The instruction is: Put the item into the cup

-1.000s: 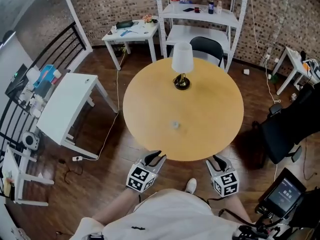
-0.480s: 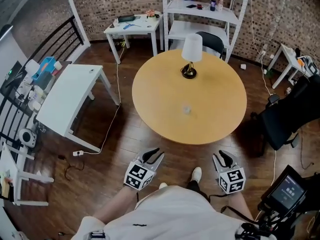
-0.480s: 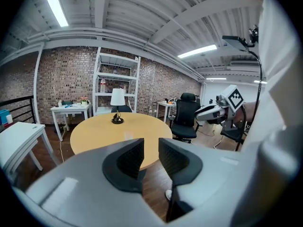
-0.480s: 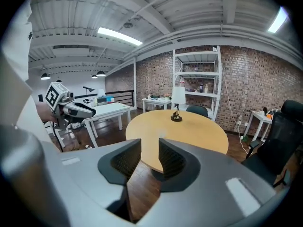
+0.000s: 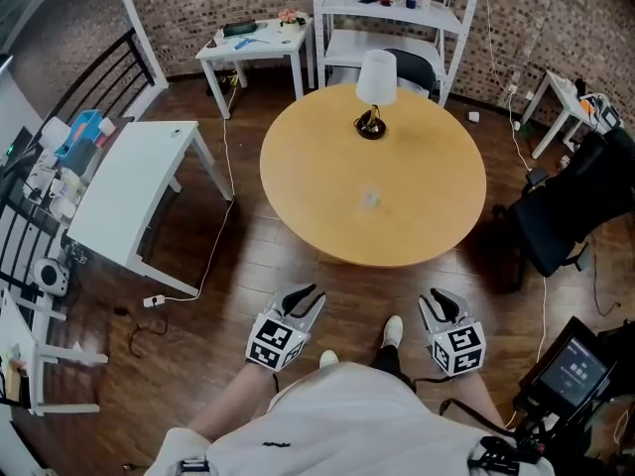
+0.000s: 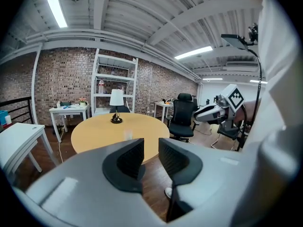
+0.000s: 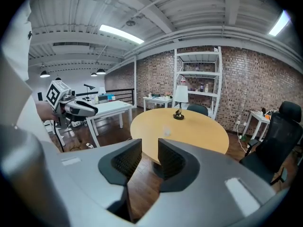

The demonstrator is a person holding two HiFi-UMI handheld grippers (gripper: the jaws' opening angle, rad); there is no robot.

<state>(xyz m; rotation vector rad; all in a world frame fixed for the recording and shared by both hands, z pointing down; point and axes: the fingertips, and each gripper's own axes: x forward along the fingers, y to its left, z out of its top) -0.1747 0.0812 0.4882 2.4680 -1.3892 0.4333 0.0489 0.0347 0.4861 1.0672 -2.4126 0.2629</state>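
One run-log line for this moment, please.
stage: not started | left claw: open, empty | right claw: open, empty | small clear cup: on round tan wooden table, untouched

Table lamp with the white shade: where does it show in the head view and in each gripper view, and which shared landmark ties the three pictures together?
Head view: the table lamp is at top centre, on the far side of the round table.
Left gripper view: it is left of centre, at the table's far edge.
Right gripper view: it is just right of centre, at the table's far edge.
Shared landmark: the white shelf unit directly behind the lamp in all three.
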